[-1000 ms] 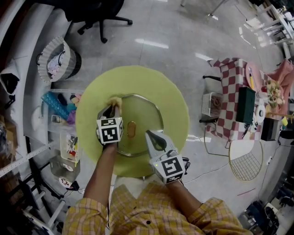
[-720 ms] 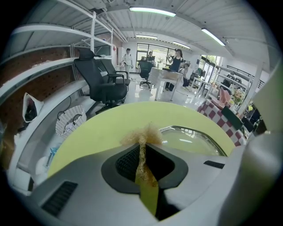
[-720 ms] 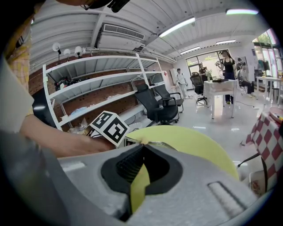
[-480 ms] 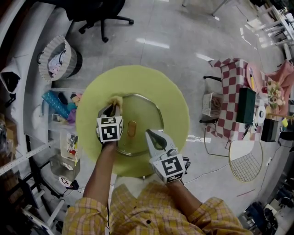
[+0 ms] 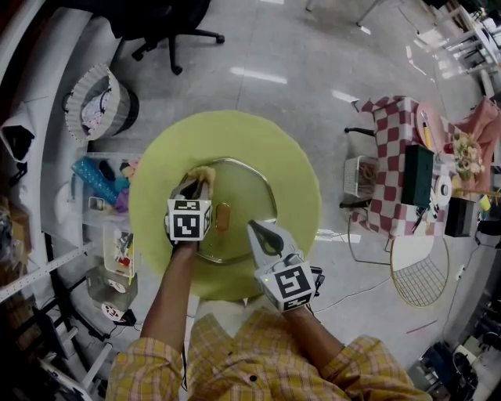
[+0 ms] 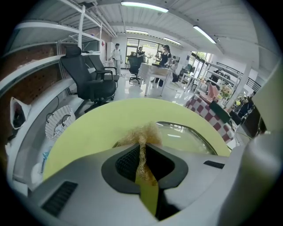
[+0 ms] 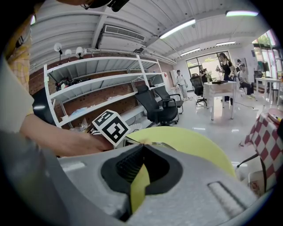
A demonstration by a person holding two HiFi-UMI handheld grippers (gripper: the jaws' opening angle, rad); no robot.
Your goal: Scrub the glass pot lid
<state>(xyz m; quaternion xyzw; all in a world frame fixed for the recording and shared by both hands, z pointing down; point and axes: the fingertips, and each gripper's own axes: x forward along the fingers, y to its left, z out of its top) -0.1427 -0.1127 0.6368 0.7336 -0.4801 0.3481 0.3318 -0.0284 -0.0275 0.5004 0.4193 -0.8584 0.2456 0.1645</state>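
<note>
The glass pot lid (image 5: 244,196), metal-rimmed with a tan knob (image 5: 223,217), lies flat on a round yellow-green table (image 5: 235,135). My left gripper (image 5: 194,185) is shut on a tan fibrous scrubber (image 5: 201,174), which rests on the lid's far left part. In the left gripper view the scrubber (image 6: 141,134) bulges out past the shut jaws of the left gripper (image 6: 142,146), with the lid (image 6: 185,137) just beyond. My right gripper (image 5: 252,228) hovers at the lid's near right edge. Its jaws are shut in the right gripper view (image 7: 142,145), and nothing shows between them.
A black office chair (image 5: 168,23) and a ribbed bin (image 5: 98,102) stand beyond the table at the left. Clear boxes of odds and ends (image 5: 109,188) sit close to its left side. At the right are a checkered table (image 5: 395,157) and a wire rack (image 5: 419,274).
My left gripper has slid a little to the right across the lid, taking the scrubber with it. The right gripper has stayed where it was.
</note>
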